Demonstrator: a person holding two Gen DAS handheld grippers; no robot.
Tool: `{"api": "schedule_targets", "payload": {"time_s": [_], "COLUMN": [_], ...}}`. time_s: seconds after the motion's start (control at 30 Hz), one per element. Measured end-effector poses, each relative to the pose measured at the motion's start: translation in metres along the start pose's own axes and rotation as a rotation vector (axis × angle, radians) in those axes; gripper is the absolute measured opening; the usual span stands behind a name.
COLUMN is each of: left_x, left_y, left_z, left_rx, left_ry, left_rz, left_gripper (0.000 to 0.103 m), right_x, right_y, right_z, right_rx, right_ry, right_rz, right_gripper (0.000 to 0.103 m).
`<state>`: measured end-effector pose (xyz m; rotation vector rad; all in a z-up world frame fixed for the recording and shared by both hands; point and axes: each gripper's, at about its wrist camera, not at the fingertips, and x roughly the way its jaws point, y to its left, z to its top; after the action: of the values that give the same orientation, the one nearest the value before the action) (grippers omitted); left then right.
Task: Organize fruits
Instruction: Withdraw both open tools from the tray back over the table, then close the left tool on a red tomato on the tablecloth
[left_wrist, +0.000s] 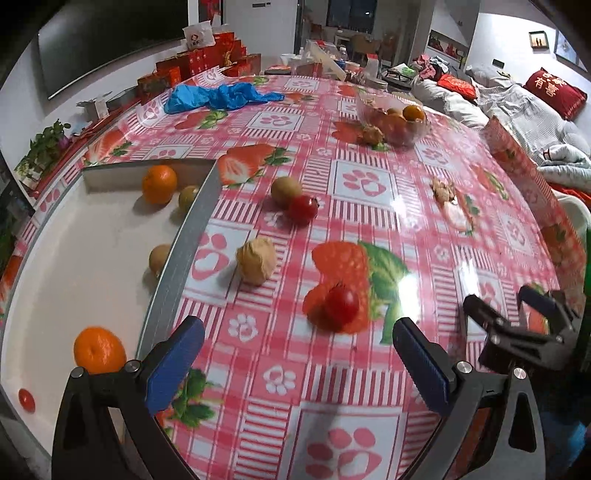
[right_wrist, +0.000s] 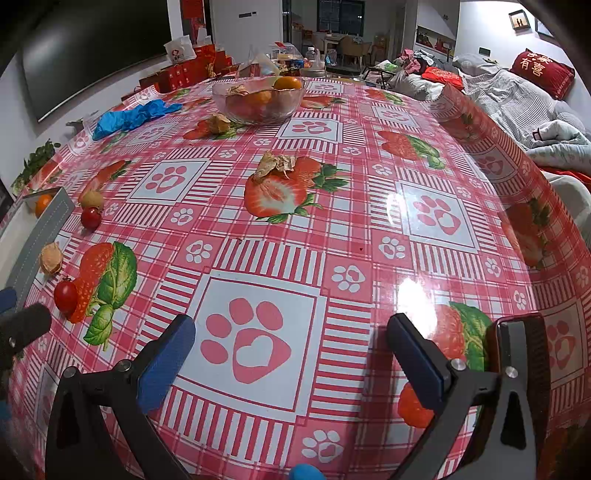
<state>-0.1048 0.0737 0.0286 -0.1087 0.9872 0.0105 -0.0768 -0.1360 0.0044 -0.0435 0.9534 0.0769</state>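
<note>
- The left gripper (left_wrist: 295, 354) is spread wide with nothing between its blue pads, hovering over the tabletop (left_wrist: 424, 221) with its strawberry-and-paw print cloth.
- A cherry tomato (left_wrist: 341, 304) lies on the cloth just ahead of the left gripper, slightly right of its centre line, apart from both pads.
- Farther ahead, a husked fruit (left_wrist: 256, 260) sits near the grey wall of the white tray (left_wrist: 74, 266); beyond it a brown round fruit (left_wrist: 285, 190) touches a second cherry tomato (left_wrist: 303, 209).
- In the tray I count two oranges, the near orange (left_wrist: 99, 350) beside the left pad and the far orange (left_wrist: 159, 184) by the back wall, two small brownish fruits, and one small red fruit (left_wrist: 26, 400) at the lower edge.
- The brownish fruits in the tray are partly hidden by its wall.
- The right gripper (right_wrist: 290, 347) is also released and empty, over a paw print, well apart from any fruit; in the left wrist view it shows at the right edge (left_wrist: 517, 306).
- A glass bowl (right_wrist: 258, 96) at the far side holds oranges and other fruit; the count inside is hard to make out.
- A dry husk (right_wrist: 275, 164) lies mid-table and another husked fruit (right_wrist: 218, 123) just beside the bowl.
- Blue gloves (right_wrist: 129, 115) lie crumpled at the far left.
</note>
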Motion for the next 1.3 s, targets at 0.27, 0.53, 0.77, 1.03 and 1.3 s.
{"api": "schedule_targets", "payload": {"time_s": [0.27,0.53,0.77,1.03,1.3], "left_x": [0.017,0.028,0.023,0.006,-0.032], "left_y": [-0.021,-0.039,-0.038,-0.026,0.002], "left_z": [0.004,0.010,0.009,-0.002,-0.002], "left_rx": [0.057,0.115,0.128,0.104,0.069], "left_ry": [0.052,0.056,0.056,0.050,-0.022], "left_rz": [-0.007,0.012,-0.015,-0.062,-0.056], "left_gripper": [0.080,0.059,0.023,0.023,0.023], "right_x": [0.000,0.000,0.000,0.000,0.000], "right_y": [0.000,0.000,0.000,0.000,0.001], "right_z": [0.000,0.000,0.000,0.000,0.001], "right_rx": [0.000,0.000,0.000,0.000,-0.002], "right_ry": [0.000,0.000,0.000,0.000,0.011], "right_rz": [0.000,0.000,0.000,0.000,-0.003], "right_gripper": [0.103,0.103,0.103,0.103,0.103]}}
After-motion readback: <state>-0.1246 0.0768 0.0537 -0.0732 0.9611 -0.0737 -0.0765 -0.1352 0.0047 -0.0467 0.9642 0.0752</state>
